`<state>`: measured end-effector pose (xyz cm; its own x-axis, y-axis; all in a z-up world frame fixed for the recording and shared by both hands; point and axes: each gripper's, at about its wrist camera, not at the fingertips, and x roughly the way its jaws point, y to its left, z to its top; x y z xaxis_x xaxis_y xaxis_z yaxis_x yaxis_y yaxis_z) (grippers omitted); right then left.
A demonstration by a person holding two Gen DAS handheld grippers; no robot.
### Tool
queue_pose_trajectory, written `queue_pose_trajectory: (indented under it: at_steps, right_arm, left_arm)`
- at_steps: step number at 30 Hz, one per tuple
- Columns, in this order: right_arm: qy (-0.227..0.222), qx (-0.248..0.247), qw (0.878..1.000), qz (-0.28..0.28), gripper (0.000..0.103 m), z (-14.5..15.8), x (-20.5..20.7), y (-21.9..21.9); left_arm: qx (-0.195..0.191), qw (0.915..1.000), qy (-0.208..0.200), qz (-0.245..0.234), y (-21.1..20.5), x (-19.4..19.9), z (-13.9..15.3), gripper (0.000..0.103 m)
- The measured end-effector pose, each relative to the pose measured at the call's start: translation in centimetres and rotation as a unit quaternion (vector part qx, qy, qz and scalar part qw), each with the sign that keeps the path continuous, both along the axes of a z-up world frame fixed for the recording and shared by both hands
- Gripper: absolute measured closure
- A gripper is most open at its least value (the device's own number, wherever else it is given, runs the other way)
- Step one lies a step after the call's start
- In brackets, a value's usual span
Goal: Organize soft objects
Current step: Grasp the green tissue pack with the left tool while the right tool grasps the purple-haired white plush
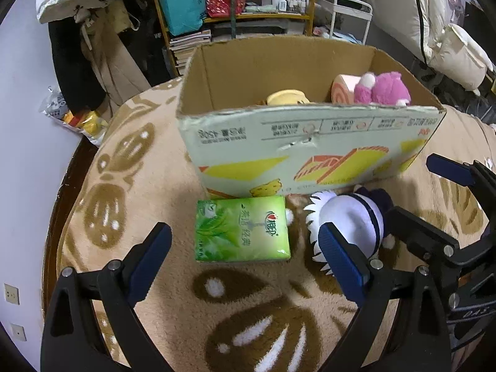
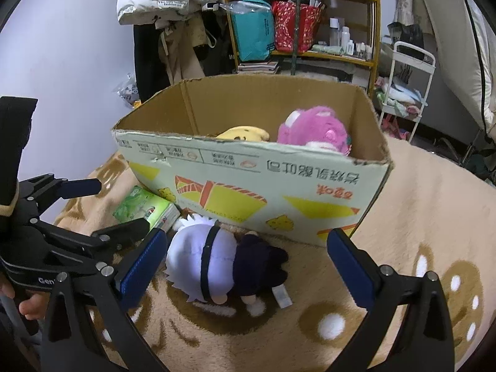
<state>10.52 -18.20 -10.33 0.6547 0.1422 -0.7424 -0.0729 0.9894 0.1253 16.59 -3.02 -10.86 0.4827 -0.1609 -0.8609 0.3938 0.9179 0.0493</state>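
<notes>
Cardboard box (image 2: 248, 179), pink plush (image 2: 313, 128), yellow plush (image 2: 245, 133) inside

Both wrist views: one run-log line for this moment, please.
left tongs: open over tissue pack | right tongs: open over doll | box: plushies inside

Dim indoor light, strong fisheye edge distortion

The box (image 2: 248, 183) wall stands just behind the tissue pack (image 1: 241, 229) and doll (image 2: 223, 263), blocking reach from that side. Blanket (image 2: 418, 217) right of the doll lies open. Box's left half looks free, though its floor is hidden.
</notes>
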Motion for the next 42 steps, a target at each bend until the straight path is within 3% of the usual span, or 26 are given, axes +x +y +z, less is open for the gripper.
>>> queue_pose_trajectory:
  at_steps: [20,30,32,36,42]
  right_arm:
    - [0.035,0.026,0.999,-0.002,0.0,-2.0,1.5,-0.2]
    - [0.082,0.089,0.993,-0.012,0.0,-4.8,3.4,-1.2]
    - [0.087,0.101,0.991,-0.013,0.0,-5.2,3.8,-1.4]
    - [0.086,0.1,0.991,-0.008,0.0,-5.6,4.0,-1.0]
    - [0.09,0.095,0.991,0.016,0.0,-5.8,4.1,0.3]
  left_arm:
    - [0.031,0.999,0.028,-0.015,-0.5,1.2,-3.0,0.009]
    - [0.045,0.9985,0.01,-0.028,-0.6,1.7,-4.7,0.009]
    - [0.044,0.9984,0.003,-0.034,-0.7,1.6,-4.9,0.011]
    - [0.042,0.998,0.01,-0.046,-0.9,1.6,-5.5,0.027]
    - [0.037,0.9981,0.008,-0.049,-0.7,0.9,-5.5,0.027]
